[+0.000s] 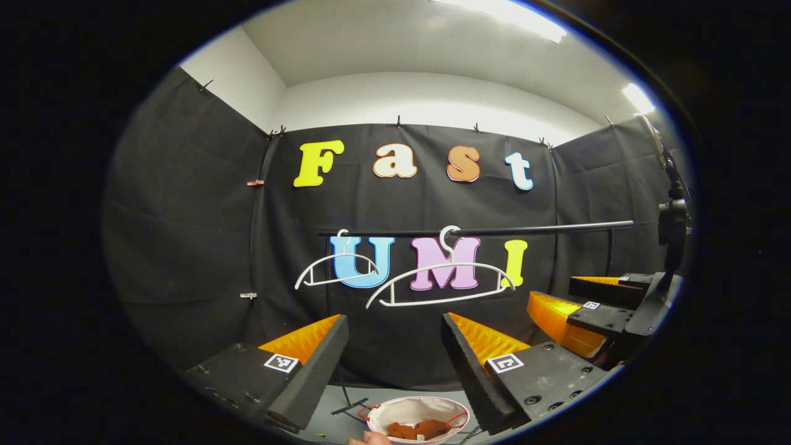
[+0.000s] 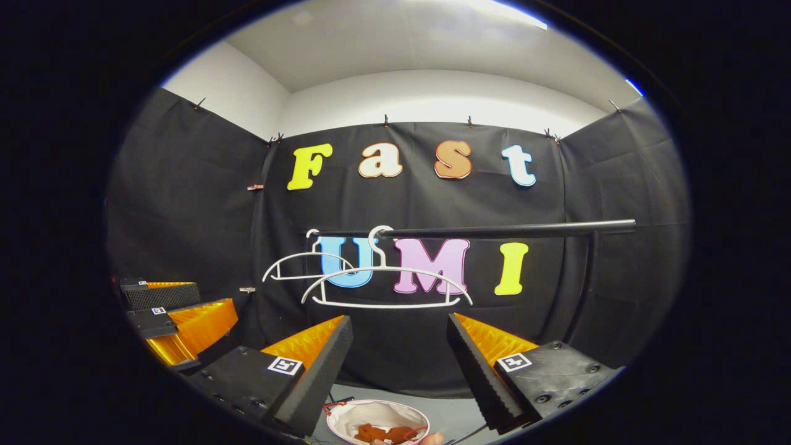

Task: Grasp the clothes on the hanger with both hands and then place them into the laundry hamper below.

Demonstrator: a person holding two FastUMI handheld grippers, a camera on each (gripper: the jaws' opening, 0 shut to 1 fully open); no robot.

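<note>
**Both grippers raised and empty, clothes down in the hamper**

No brand or label can be read; each finger carries a small square black-and-white marker. Your left gripper (image 1: 394, 346) is level, facing the rail (image 1: 476, 231), jaws spread wide with nothing between them. Your right gripper (image 2: 400, 349) is alongside, posed the same, also released. Two bare white hangers (image 1: 442, 281) hang on the rail. Below, the white laundry hamper (image 1: 419, 408) holds rust-brown clothes (image 1: 417, 429).
</note>
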